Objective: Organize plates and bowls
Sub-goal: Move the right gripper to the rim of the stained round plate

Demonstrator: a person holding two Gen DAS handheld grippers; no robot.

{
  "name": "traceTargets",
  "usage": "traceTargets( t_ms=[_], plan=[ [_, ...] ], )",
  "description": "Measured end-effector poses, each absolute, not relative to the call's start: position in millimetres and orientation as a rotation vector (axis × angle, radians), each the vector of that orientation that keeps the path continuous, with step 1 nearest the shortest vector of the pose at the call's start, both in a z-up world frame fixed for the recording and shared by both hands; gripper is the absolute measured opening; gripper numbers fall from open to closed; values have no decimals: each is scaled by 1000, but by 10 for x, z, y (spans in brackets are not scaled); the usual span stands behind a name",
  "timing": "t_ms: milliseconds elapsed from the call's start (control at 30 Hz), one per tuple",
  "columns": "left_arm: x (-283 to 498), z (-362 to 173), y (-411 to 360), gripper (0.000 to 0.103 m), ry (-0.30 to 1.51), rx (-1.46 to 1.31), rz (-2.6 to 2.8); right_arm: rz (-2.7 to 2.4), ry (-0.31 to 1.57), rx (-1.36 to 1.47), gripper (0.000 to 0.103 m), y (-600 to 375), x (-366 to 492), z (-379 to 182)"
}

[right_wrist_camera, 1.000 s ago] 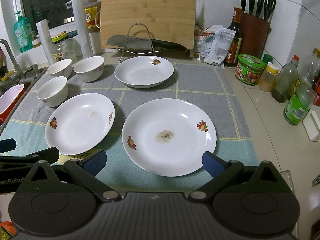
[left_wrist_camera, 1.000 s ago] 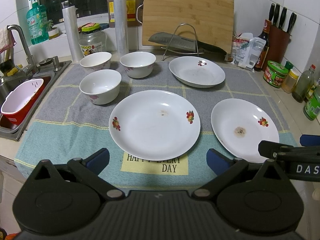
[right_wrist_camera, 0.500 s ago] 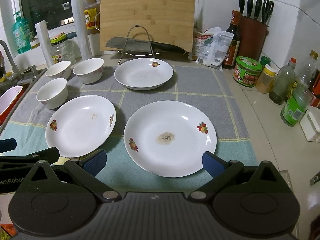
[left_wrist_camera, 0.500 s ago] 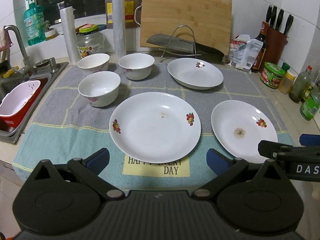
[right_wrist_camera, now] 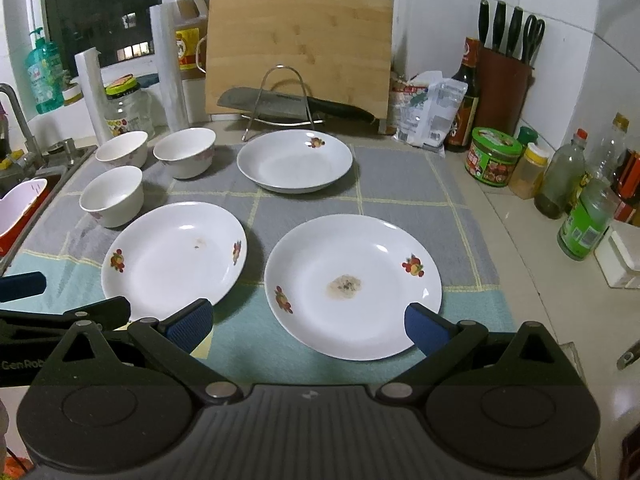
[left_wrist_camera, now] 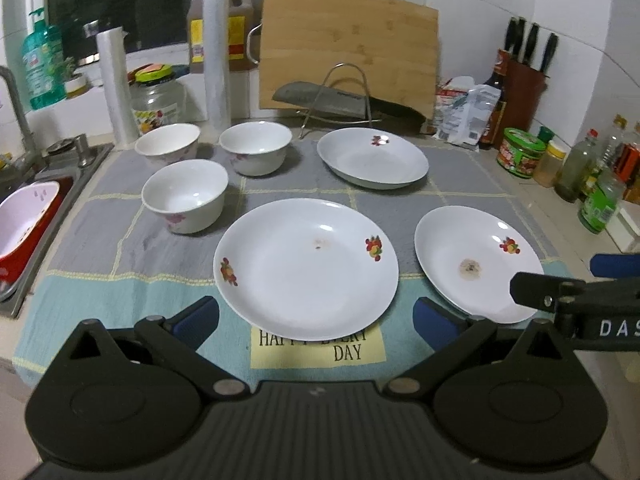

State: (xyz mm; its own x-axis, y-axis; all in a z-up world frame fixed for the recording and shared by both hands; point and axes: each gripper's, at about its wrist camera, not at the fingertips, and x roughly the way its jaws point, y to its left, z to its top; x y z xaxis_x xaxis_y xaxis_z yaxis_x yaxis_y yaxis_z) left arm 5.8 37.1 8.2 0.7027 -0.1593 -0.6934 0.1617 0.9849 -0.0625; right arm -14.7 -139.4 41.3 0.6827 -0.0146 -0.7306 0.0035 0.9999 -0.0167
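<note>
Your left gripper [left_wrist_camera: 314, 318] hovers with its jaws wide apart, empty, at the near rim of the middle plate [left_wrist_camera: 306, 268]. Your right gripper [right_wrist_camera: 308, 322] is likewise spread and empty before the stained plate [right_wrist_camera: 352, 286]. A third plate [right_wrist_camera: 295, 160] and three bowls [left_wrist_camera: 185, 195] sit farther back on the checked cloth [right_wrist_camera: 400, 184].

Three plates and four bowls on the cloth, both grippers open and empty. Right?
Not quite: there are three bowls, not four, as the right wrist view shows. Three plates on the cloth, left gripper and right gripper open and empty.
</note>
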Motion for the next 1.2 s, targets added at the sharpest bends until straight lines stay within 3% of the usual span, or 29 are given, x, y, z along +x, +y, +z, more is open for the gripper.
traceTargets(
  t_ms=[600, 1200],
  plan=[
    [-40, -249, 21, 102, 704, 68, -453, -27, 751, 10, 103, -1864, -162, 246],
    [251, -902, -877, 102, 757, 145, -529, 94, 855, 26, 103, -2678, 452, -337]
  ],
)
